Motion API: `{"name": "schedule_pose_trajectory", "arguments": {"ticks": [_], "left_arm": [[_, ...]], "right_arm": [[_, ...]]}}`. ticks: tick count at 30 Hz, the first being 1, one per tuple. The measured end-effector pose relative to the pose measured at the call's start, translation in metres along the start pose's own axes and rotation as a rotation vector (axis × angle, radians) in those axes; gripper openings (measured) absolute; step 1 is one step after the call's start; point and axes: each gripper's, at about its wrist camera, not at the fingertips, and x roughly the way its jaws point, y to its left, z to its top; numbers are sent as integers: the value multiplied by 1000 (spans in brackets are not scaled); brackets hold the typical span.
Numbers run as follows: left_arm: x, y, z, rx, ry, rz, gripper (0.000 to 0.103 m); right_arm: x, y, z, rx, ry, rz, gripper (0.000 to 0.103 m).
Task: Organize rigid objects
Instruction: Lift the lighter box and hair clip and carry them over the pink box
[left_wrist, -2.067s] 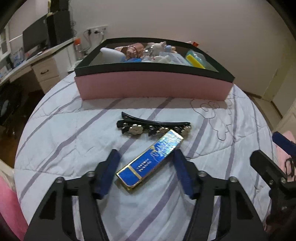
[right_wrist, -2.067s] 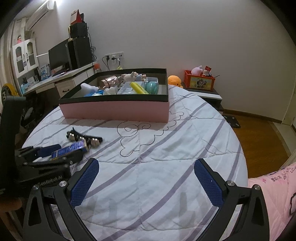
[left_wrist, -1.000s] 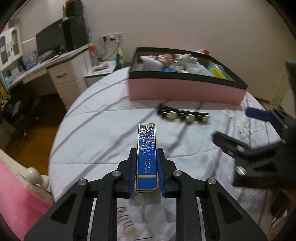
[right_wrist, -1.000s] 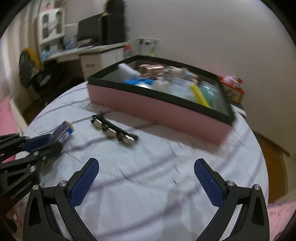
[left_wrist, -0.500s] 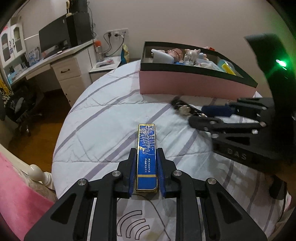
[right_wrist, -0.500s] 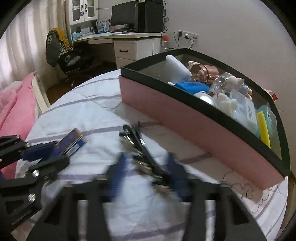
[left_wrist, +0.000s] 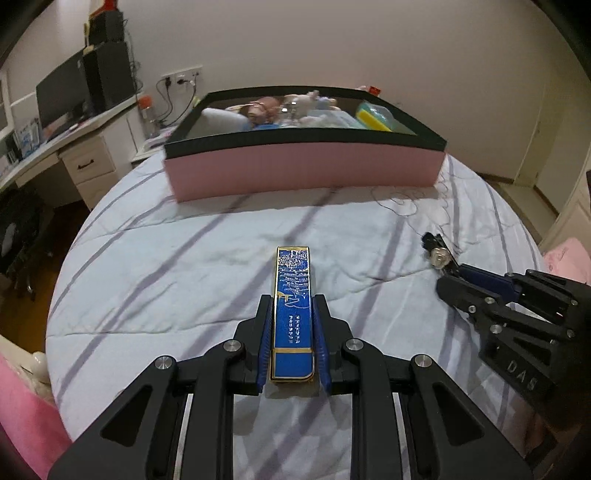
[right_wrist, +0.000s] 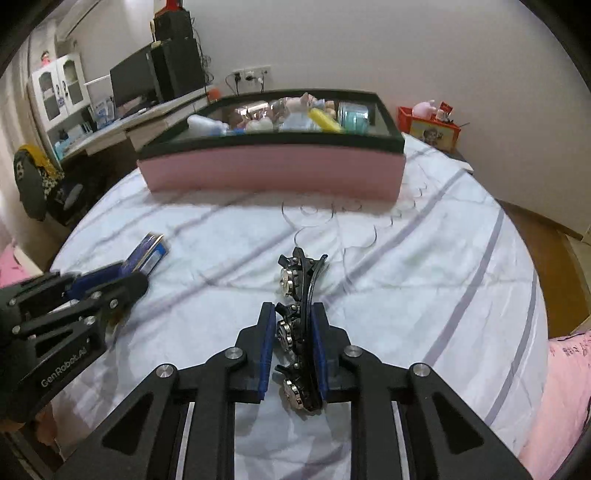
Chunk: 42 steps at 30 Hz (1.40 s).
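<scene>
My left gripper (left_wrist: 292, 306) is shut on a long blue and gold box (left_wrist: 293, 295), held lengthwise above the bed; the box also shows in the right wrist view (right_wrist: 147, 253). My right gripper (right_wrist: 293, 317) is shut on a black hair clip with silver studs (right_wrist: 300, 291), lifted off the bed; the clip's tip shows in the left wrist view (left_wrist: 437, 254). The pink storage box with a black rim (left_wrist: 303, 166) stands ahead of both, full of small items, and shows in the right wrist view (right_wrist: 273, 166) too.
The bed has a white quilt with purple stripes (left_wrist: 184, 266). A desk with a monitor (left_wrist: 62, 99) stands at the left. A red toy box (right_wrist: 430, 129) sits on a stand at the far right. Pink bedding (right_wrist: 554, 387) lies at the right edge.
My right gripper closed on the hair clip and lifted it off the bed. Both grippers now face the pink box squarely. My left gripper still holds the blue box.
</scene>
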Motion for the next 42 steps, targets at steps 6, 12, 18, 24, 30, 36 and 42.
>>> {"name": "schedule_pose_trajectory", "arguments": {"ticks": [6,12,18,24,30,36,42], "left_arm": [[4,6,-1,-34,9,-21,23],[6,6,-1,-45,8,-35,21],[-3,7,-2,-53,-29,-33,20],[-34,2,7,-49,-123,-22,20],[-80,-5,27,-39,-255,-51,20],[-130,-14,38,2,-406,-28,20],[-168,-22,46,43,-557,17,21]], "right_arm": [[5,1,3,-7,-5,-21,20],[10,1,8,-9,-3,11,21],[5,-5,7,11,-36,84,19],[-24,-3,12,41,-174,133,19],[-74,7,28,10,-342,137,19],[-121,21,39,-42,-478,112,19],[-154,36,47,-109,-579,23,19]]}}
